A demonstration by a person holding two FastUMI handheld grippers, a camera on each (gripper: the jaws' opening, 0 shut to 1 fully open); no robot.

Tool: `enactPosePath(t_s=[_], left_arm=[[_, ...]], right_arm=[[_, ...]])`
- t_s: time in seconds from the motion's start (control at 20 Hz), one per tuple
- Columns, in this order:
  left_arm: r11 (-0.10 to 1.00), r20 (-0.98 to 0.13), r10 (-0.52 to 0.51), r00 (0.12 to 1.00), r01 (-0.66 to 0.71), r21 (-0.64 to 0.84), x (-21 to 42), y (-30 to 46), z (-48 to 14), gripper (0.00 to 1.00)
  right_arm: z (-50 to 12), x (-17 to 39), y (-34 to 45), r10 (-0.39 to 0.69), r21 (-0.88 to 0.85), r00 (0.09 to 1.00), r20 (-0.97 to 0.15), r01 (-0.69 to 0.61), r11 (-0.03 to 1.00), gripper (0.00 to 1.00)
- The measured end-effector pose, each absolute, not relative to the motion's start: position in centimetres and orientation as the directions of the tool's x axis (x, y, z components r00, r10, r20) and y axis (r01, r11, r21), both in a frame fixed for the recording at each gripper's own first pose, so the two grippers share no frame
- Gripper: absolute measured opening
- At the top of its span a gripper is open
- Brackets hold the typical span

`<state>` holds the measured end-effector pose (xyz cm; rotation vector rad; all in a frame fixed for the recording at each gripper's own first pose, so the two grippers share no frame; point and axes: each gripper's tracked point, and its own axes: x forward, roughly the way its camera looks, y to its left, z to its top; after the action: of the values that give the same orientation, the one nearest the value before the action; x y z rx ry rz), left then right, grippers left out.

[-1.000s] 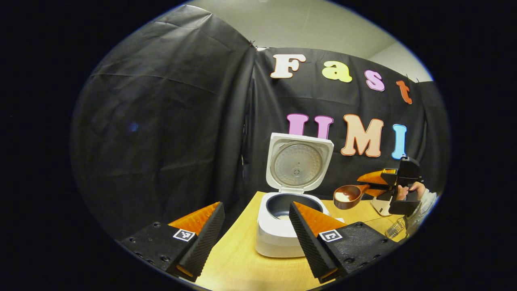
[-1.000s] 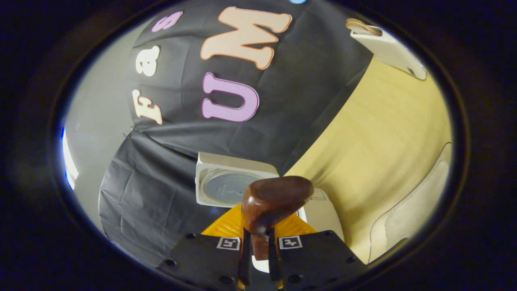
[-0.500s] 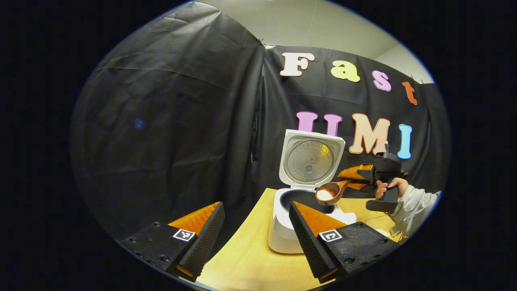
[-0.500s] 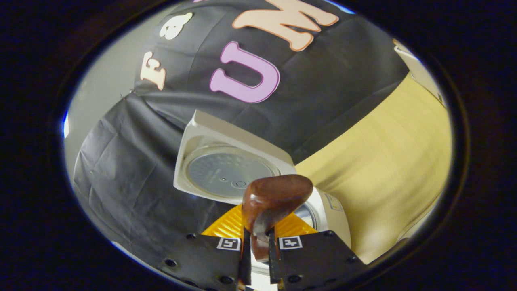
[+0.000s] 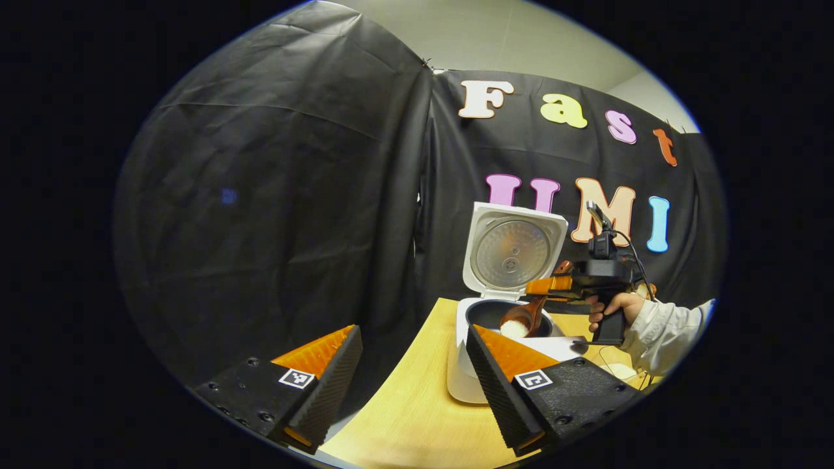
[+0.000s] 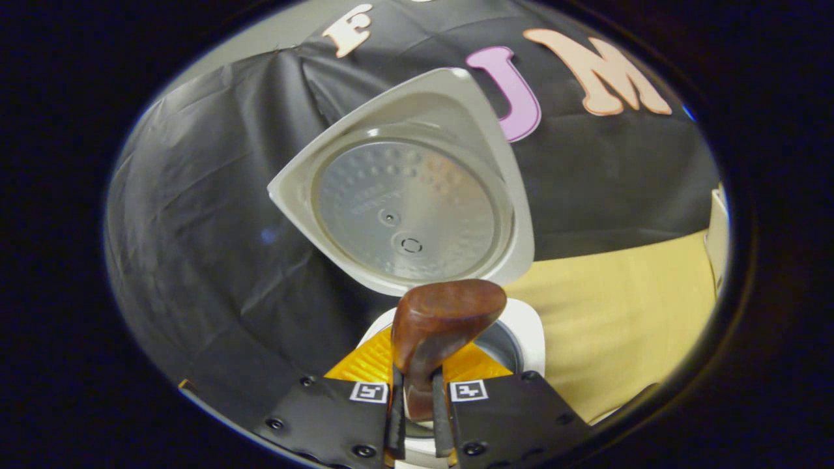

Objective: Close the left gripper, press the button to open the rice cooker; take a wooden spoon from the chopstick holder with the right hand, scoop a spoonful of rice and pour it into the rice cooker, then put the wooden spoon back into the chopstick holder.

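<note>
Left gripper view records the left tongs [image 5: 414, 365] standing open and empty above the desk [image 5: 404, 417], well short of the rice cooker [image 5: 466, 371], whose lid [image 5: 515, 251] is raised upright. Farther off, a hand [image 5: 612, 306] holds the right tongs [image 5: 547, 286] over the open pot, with the wooden spoon [image 5: 521, 319] tipped bowl-down at the pot's mouth and white rice [image 5: 513, 328] at its lip; whether grains are falling cannot be judged. Right gripper view shows the right tongs [image 6: 417, 407] clamped on the spoon's handle [image 6: 417, 384], the bowl's underside directly over the cooker's opening.
</note>
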<state>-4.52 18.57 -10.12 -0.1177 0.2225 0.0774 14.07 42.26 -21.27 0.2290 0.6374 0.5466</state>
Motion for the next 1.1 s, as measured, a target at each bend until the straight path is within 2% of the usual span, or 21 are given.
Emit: enactPosePath(t_s=[0.1,0.35,0.5,0.55,0.65,0.7,0.85,1.0,1.05,1.1], left_arm=[[0.990,-0.224,0.060,0.973,-0.086,-0.109,-4.4,18.5,-10.2,0.93],[0.991,-0.216,0.049,0.975,-0.075,-0.115,-4.0,18.2,-10.1,0.95],[0.991,-0.214,0.042,0.976,-0.069,-0.117,-3.8,17.9,-10.2,0.95],[0.991,-0.214,0.039,0.976,-0.066,-0.120,-3.8,17.8,-10.1,0.95],[0.990,-0.210,0.035,0.977,-0.063,-0.127,-3.7,17.7,-10.1,0.95],[0.990,-0.208,0.034,0.978,-0.062,-0.129,-3.7,17.6,-10.1,0.95],[0.989,-0.199,0.032,0.979,-0.059,-0.134,-3.5,17.4,-9.8,0.95],[0.989,-0.194,0.027,0.981,-0.055,-0.141,-3.4,17.0,-9.5,0.95],[0.989,-0.191,0.026,0.981,-0.053,-0.141,-3.3,16.9,-9.5,0.92],[0.989,-0.186,0.023,0.982,-0.050,-0.142,-3.2,16.6,-9.2,0.95]], right_arm=[[-21.1,14.1,42.4,0.529,0.286,0.678,-0.511,-0.446,0.848,0.18],[-20.2,14.1,43.1,0.506,0.080,0.703,-0.500,-0.544,0.835,0.18],[-18.9,13.7,43.9,0.505,-0.098,0.724,-0.470,-0.611,0.786,0.22],[-18.4,13.5,44.2,0.504,-0.156,0.732,-0.458,-0.625,0.765,0.18],[-17.5,13.2,45.0,0.509,-0.240,0.744,-0.432,-0.639,0.731,0.18],[-16.9,13.0,45.1,0.516,-0.288,0.751,-0.412,-0.645,0.708,0.22],[-14.8,12.2,45.4,0.519,-0.440,0.779,-0.351,-0.626,0.643,0.18],[-14.1,11.7,45.3,0.533,-0.427,0.771,-0.348,-0.637,0.642,0.19],[-14.0,12.1,44.7,0.535,-0.399,0.769,-0.350,-0.639,0.658,0.19],[-13.3,12.4,44.2,0.536,-0.365,0.768,-0.351,-0.639,0.677,0.19]])
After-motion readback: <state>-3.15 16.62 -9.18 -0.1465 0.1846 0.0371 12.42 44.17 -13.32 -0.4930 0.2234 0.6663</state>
